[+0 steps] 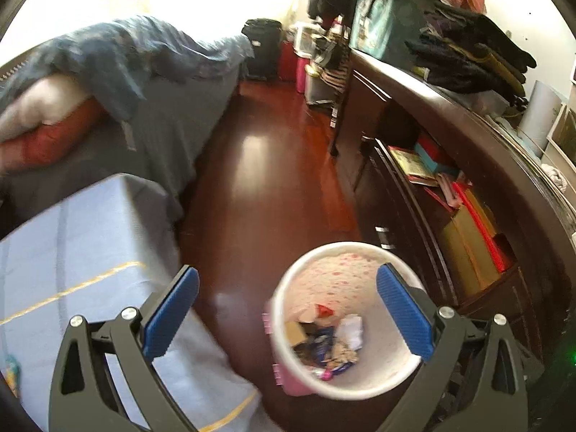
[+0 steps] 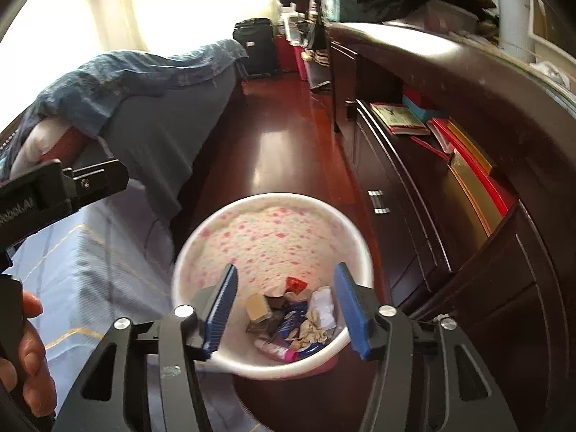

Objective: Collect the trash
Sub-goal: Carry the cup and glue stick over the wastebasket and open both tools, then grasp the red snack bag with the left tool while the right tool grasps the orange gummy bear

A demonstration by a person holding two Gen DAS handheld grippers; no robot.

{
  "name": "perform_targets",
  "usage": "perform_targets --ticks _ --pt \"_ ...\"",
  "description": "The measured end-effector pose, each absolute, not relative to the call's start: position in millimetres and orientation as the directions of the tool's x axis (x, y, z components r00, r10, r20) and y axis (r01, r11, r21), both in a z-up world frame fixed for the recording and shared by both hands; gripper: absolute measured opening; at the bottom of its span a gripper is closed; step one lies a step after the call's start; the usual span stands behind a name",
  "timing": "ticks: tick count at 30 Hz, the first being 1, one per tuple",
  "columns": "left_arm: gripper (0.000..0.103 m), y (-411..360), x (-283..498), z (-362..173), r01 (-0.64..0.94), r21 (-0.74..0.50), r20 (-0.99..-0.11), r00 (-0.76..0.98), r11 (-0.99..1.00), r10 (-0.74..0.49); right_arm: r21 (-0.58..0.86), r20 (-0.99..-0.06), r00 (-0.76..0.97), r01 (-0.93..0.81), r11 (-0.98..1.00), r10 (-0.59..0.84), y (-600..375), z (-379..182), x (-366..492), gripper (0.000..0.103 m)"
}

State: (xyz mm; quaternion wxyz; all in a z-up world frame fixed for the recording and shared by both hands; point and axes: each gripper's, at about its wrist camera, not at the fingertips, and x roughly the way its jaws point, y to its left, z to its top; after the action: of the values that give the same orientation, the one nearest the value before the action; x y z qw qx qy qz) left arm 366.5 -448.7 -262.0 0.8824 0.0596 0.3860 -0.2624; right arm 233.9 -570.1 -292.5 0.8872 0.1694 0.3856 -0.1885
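Observation:
A round trash bin (image 1: pixel 325 252) with a white rim, pink outside and a flowered liner stands on the red-brown floor. It also shows in the right wrist view (image 2: pixel 277 199). Inside lie several pieces of trash (image 1: pixel 329 342): wrappers, crumpled paper and a small box (image 2: pixel 293 318). My left gripper (image 1: pixel 288 307) is open and empty above the bin's left side. My right gripper (image 2: pixel 288 307) is open and empty directly above the bin. The left gripper's body (image 2: pixel 54 187) shows at the left of the right wrist view.
A low bed or table under a light blue cloth (image 1: pixel 72 244) stands left of the bin. A bed with a blue cover (image 1: pixel 144 72) lies behind. A dark wooden cabinet (image 1: pixel 468 165) with books and folded clothes runs along the right. A black suitcase (image 1: pixel 262 46) stands at the far end.

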Motion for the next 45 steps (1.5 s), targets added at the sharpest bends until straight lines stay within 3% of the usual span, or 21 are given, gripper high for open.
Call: perform_targets --ticks 6,22,36,39,44,45 --pt "0.099 -379.8 347.6 -237.1 0.404 -0.037 -0.699 0.644 0.914 -0.312 0.163 -0.727 0.676 0.337 0.927 -0.119 -513.1 -266.0 228.9 0.072" --pt "0.099 -146.8 324.4 -249.7 0.009 0.001 -0.764 0.645 1.000 -0.005 0.148 -0.726 0.673 -0.043 0.988 0.138 -351.6 -242.0 232.8 0.078" --pt "0.098 -69.7 335.7 -303.3 -0.103 -0.020 -0.843 0.537 0.994 0.039 0.112 -0.756 0.627 -0.162 0.980 0.190 -273.3 -247.4 235.2 0.079" --pt "0.090 -66.3 337.3 -306.0 -0.100 0.015 -0.834 0.548 0.995 0.068 0.103 -0.763 0.618 -0.172 0.980 0.189 -262.9 -250.2 237.9 0.079" --pt "0.051 -60.2 333.3 -300.7 -0.082 0.017 -0.817 0.574 0.996 0.061 0.095 -0.773 0.604 -0.197 0.976 0.197 -242.1 -256.7 246.4 0.079" --pt "0.048 -57.1 332.0 -299.6 -0.086 0.007 -0.816 0.576 0.996 0.056 0.095 -0.774 0.600 -0.206 0.974 0.202 -236.9 -258.2 247.8 0.079"
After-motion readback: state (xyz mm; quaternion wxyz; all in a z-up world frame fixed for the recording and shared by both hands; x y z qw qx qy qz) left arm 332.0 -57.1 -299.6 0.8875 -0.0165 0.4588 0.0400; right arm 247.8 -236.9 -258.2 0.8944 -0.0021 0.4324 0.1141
